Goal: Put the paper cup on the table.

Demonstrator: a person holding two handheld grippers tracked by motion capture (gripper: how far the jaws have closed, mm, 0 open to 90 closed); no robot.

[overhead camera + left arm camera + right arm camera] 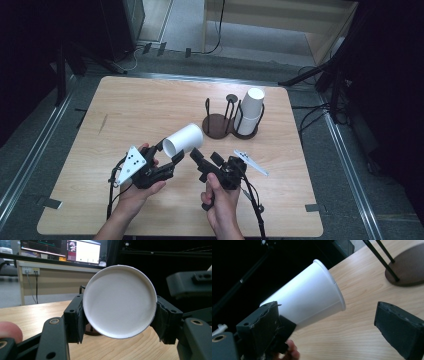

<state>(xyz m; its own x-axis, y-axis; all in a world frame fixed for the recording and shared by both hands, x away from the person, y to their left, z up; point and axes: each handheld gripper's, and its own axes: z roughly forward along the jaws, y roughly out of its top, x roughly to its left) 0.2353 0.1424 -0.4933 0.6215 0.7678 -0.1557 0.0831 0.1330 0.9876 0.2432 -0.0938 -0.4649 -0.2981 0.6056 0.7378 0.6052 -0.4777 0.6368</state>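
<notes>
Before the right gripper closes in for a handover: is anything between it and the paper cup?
Nothing visible. The right gripper stands open beside the white paper cup, which the left gripper clamps near its base; bare wooden table lies below.

The left tongs are black, angular plastic with 2 blocky jaws faced in dark, worn padding. Brass-coloured screw heads sit in the jaw arms. A grey three-cornered plate with black dots rides on top, and a black cable trails from the body. The right tongs are likewise black, with a pale plate and a black cable. The forearms are bare.
</notes>
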